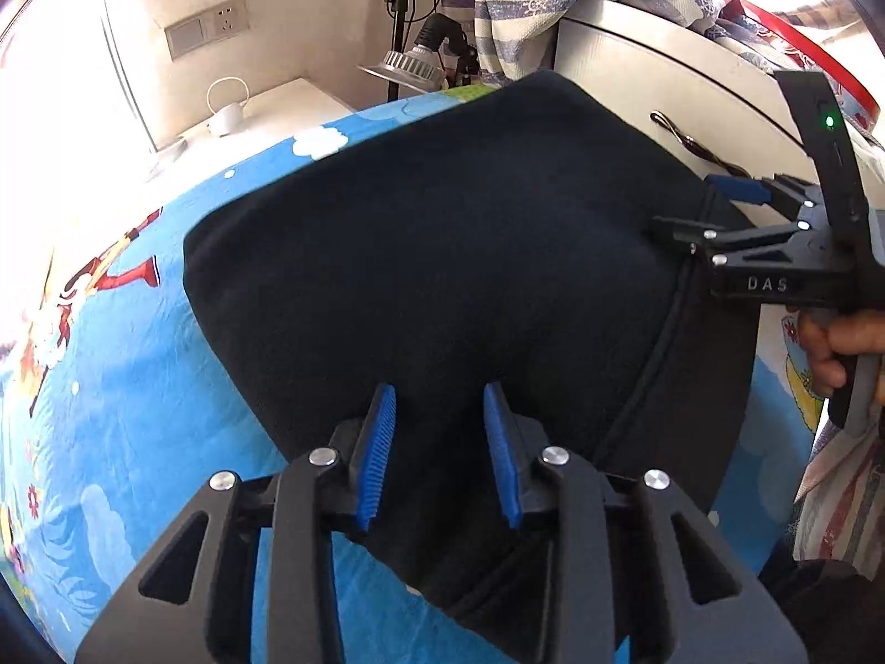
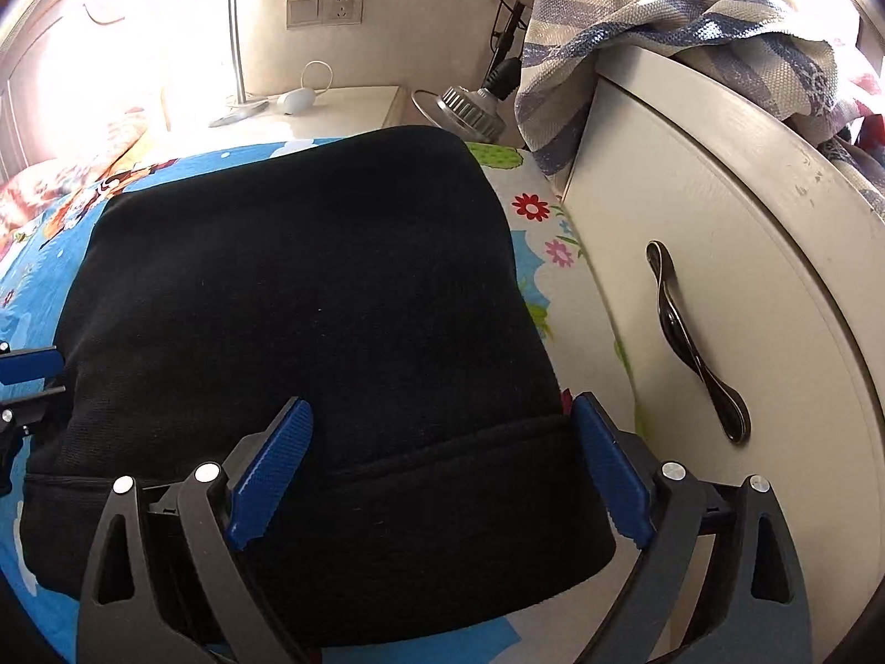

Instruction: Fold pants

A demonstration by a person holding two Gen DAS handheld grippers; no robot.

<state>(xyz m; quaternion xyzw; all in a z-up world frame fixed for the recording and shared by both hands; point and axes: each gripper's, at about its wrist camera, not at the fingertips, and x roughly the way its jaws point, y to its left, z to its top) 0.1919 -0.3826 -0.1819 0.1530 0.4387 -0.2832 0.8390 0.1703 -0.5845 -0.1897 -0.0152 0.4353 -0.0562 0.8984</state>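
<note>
The black pants (image 1: 442,254) lie folded in a thick rectangular stack on the blue cartoon bedsheet (image 1: 138,387). My left gripper (image 1: 440,404) is open just above the stack's near edge, with nothing between its blue pads. My right gripper (image 1: 694,210) shows at the right edge of the stack, jaws apart. In the right wrist view the pants (image 2: 310,304) fill the middle, with the waistband band nearest. My right gripper (image 2: 442,415) is wide open, with a finger on either side of the waistband end and no grip on it.
A white cabinet (image 2: 719,232) with a dark handle (image 2: 691,343) stands close to the bed on the right, with striped cloth (image 2: 636,33) draped on top. A bedside table (image 2: 332,105), a lamp (image 2: 470,105) and a wall socket (image 2: 326,8) are beyond the bed.
</note>
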